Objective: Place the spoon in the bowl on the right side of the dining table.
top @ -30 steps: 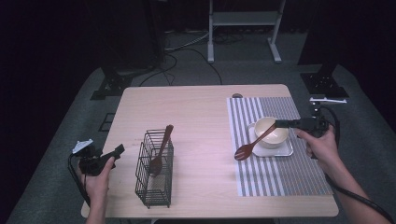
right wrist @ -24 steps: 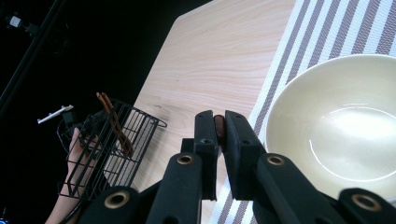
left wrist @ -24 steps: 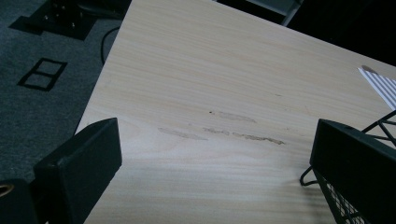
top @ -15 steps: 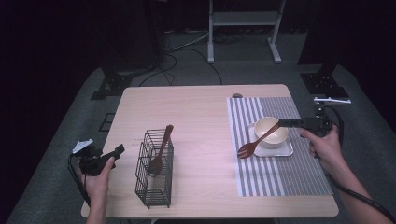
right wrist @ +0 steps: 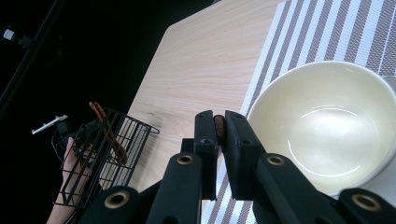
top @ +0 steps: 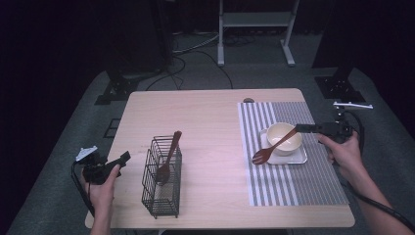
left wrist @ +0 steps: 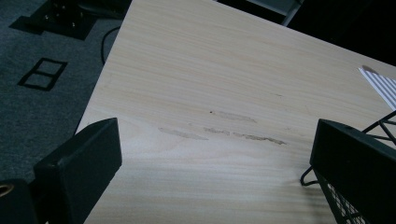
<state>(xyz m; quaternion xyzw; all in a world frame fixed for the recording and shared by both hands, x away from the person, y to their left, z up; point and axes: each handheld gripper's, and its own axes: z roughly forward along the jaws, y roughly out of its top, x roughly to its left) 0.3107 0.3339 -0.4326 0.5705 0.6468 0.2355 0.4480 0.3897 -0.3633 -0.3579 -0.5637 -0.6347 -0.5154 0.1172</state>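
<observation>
So the right gripper (top: 299,128) sits at about 3 o'clock on the table (top: 210,112), over the striped placemat (top: 313,181), and its jaws are pinched narrow on the handle end of a wooden spoon (top: 270,148). In the right gripper view you can see the brown handle squeezed between the two black jaws. The spoon slants from the jaws down toward 7 o'clock, crossing over the rim of the cream bowl (top: 284,138), with its scoop end just past the bowl's near-left side, above the edge of the small white tray (top: 298,157) that the bowl stands on. Can't tell whether the scoop actually touches the tray or the mat.

Over at roughly 8 o'clock, the left gripper (top: 123,157) hangs just off the table's left edge in the person's left hand (top: 103,182), jaws spread wide with nothing between them. The left gripper view looks along them across bare wood, with a corner of the black wire basket (top: 161,183) beside the right-hand jaw.

That basket stands upright near the front-left of the table, close to the left gripper and well apart from the bowl. A second wooden spoon (top: 168,157) stands in it, scoop down, handle leaning toward 1 o'clock above the rim.
</observation>
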